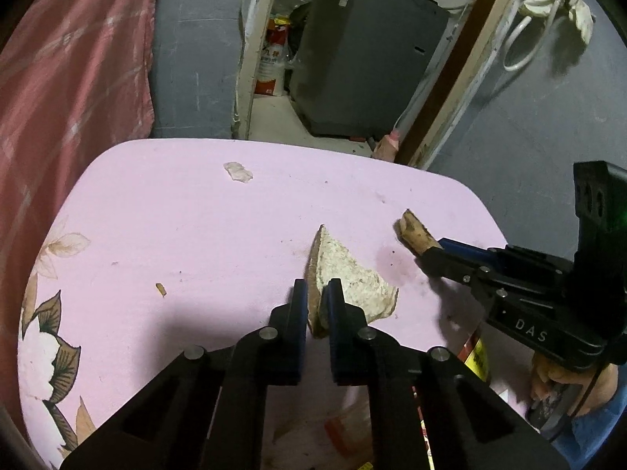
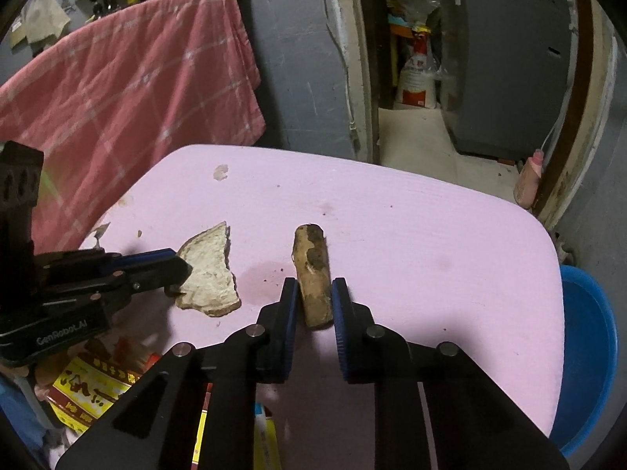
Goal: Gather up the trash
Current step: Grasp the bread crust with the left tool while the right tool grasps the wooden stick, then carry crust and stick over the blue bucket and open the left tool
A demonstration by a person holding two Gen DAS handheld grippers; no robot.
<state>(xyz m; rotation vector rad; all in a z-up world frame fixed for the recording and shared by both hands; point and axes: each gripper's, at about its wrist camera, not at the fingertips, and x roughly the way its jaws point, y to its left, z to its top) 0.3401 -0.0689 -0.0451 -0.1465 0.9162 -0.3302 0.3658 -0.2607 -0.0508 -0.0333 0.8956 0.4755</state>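
On the pink table [image 1: 176,215], the bread slice [image 1: 352,274] is pinched on edge by the left claw [image 1: 315,293], its jaws nearly shut on the crust; most of the slice is seen beyond and right of the tips. Far ahead of that claw to the left, a small scrap [image 1: 238,171] is left lying. Further right, the brown stick [image 2: 311,270] (a mottled, stubby piece) is clamped at its near end by the right claw [image 2: 315,299], the rest reaching forward past the pads.
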